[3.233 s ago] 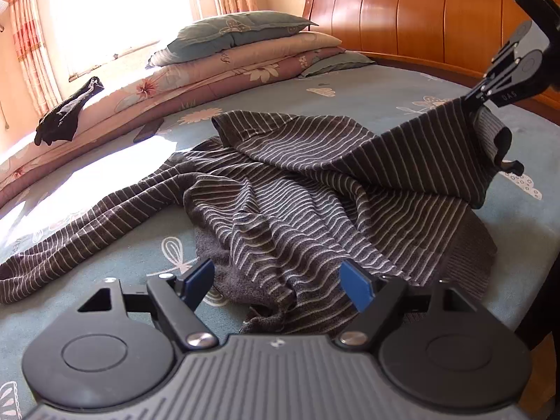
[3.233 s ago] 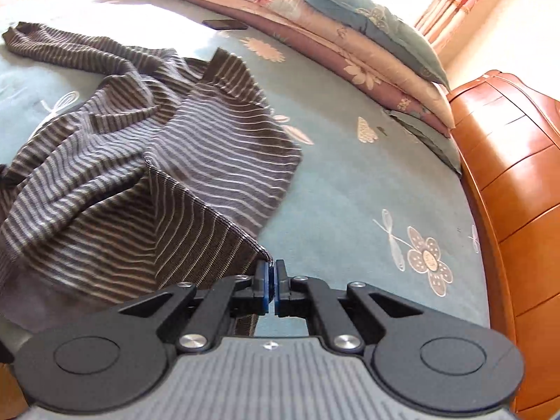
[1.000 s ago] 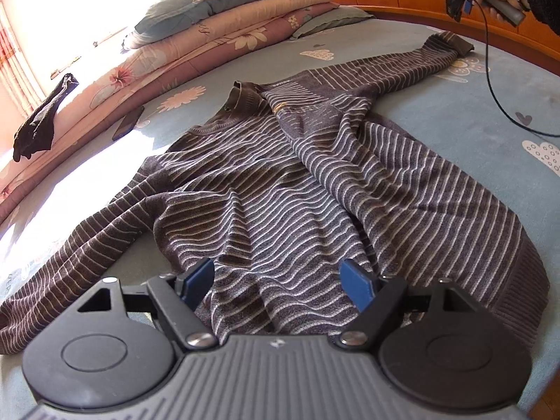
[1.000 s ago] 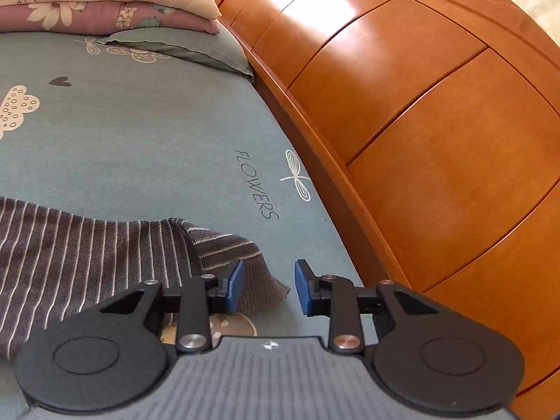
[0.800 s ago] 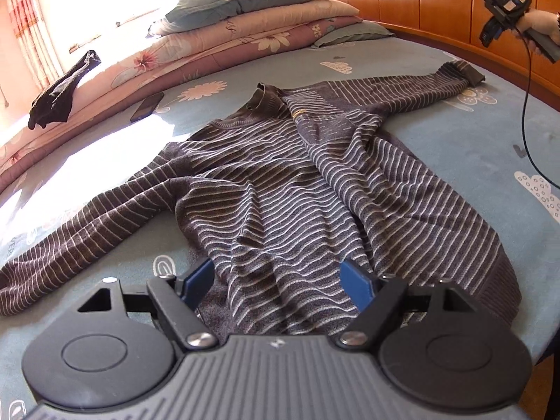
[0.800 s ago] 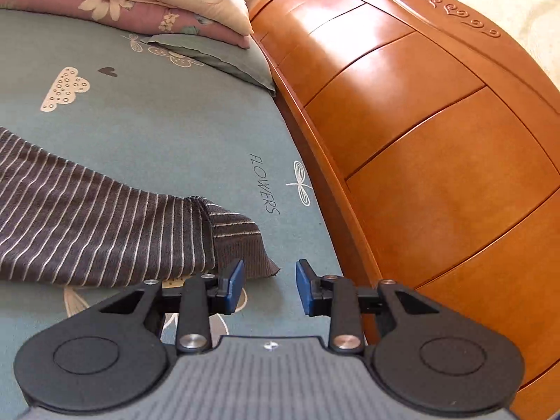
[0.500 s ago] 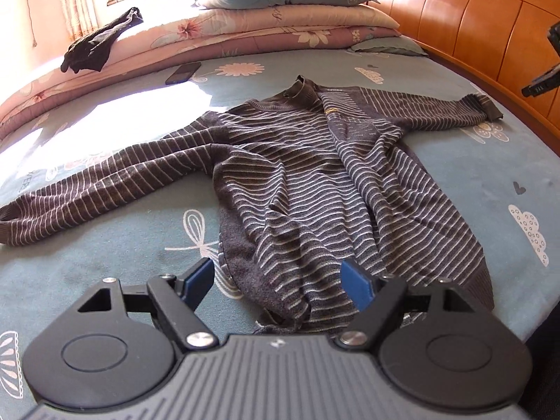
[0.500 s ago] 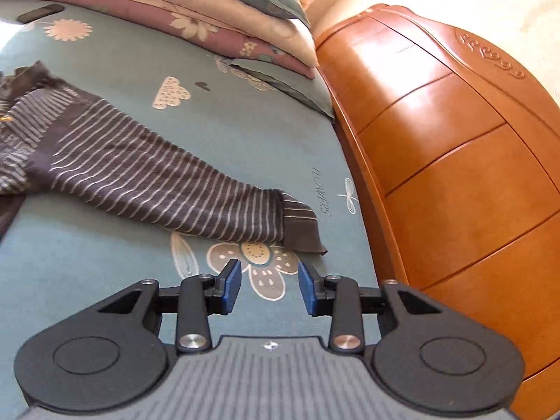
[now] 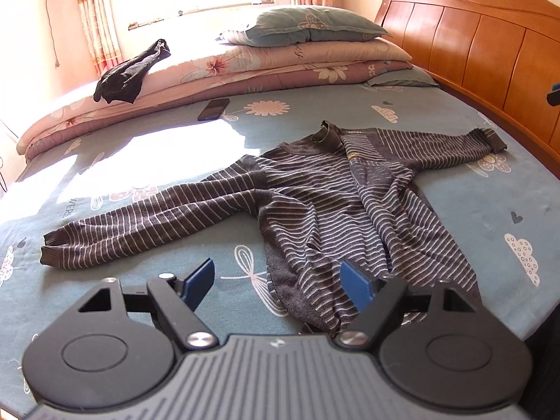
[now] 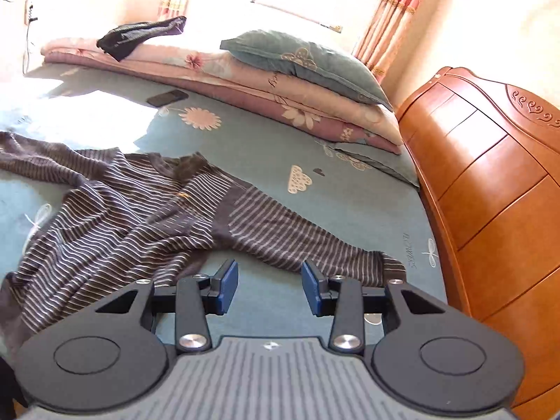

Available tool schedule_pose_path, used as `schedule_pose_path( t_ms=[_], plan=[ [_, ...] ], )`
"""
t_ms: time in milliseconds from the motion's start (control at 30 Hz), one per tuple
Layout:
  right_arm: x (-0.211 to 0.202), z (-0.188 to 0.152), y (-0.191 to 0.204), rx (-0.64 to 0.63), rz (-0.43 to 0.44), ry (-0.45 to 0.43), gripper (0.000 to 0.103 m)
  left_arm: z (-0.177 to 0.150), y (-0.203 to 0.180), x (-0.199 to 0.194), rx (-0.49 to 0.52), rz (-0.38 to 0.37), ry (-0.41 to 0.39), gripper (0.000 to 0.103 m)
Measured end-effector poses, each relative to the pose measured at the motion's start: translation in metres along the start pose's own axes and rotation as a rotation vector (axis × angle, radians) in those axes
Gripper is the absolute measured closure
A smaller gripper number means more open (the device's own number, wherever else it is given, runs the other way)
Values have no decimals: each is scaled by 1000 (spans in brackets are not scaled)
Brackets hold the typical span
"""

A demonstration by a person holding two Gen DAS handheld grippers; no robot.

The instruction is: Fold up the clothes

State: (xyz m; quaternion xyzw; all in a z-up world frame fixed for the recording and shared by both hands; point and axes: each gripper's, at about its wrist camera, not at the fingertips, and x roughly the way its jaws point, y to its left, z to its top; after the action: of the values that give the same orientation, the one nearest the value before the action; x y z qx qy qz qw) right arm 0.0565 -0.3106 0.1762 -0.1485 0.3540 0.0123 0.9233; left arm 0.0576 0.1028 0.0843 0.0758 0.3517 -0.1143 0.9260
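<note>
On our blue-green flower-print bedsheet (image 9: pixel 472 196) the dark grey white-striped knit sweater (image 9: pixel 332 203) lies spread; our left gripper (image 9: pixel 278 281) and right gripper (image 10: pixel 269 285) hover wide apart, empty.

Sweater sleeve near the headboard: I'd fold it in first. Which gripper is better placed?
Probably the right gripper: its open jaws sit just short of that sleeve's cuff. The left gripper, also open, faces the sweater's hem, far from that cuff.

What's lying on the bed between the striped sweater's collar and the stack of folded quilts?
A dark phone lies on the sheet between the sweater collar and the quilts, seen in both views.
</note>
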Motion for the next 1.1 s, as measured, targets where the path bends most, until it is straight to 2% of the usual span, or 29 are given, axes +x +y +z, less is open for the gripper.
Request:
schedule_pose_path(
  t_ms=[33, 100, 167, 233, 300, 400, 600, 667, 767, 867, 933, 1100],
  plan=[
    [-11, 5, 4, 8, 28, -17, 56, 5, 5, -1, -15, -12, -8, 23],
    [-23, 11, 10, 38, 92, -45, 44, 14, 15, 6, -72, -60, -11, 19],
    [-21, 13, 21, 69, 172, -49, 43, 19, 26, 19, -150, -121, -2, 19],
    [-3, 9, 34, 90, 240, -23, 43, 20, 34, 44, -236, -203, 29, 19],
    [27, 1, 45, 136, 313, 20, 43, 19, 39, 70, -294, -252, 54, 19],
    [83, -15, 51, 257, 400, 102, 43, 12, 42, 113, -364, -272, 89, 19],
    [197, -41, 25, 555, 492, 188, 43, 2, 60, 190, -539, -302, 132, 19],
    [229, -48, 14, 634, 485, 181, 41, -1, 69, 213, -606, -330, 142, 19],
    [284, -65, -8, 799, 474, 167, 32, -5, 78, 242, -682, -377, 137, 19],
    [329, -86, -28, 968, 485, 154, 30, -7, 82, 264, -705, -407, 105, 19],
    [353, -98, -37, 1054, 538, 116, 30, -7, 83, 274, -716, -426, 87, 19],
    [381, -101, -39, 1083, 613, -7, 30, -4, 82, 295, -743, -468, 44, 19]
  ],
)
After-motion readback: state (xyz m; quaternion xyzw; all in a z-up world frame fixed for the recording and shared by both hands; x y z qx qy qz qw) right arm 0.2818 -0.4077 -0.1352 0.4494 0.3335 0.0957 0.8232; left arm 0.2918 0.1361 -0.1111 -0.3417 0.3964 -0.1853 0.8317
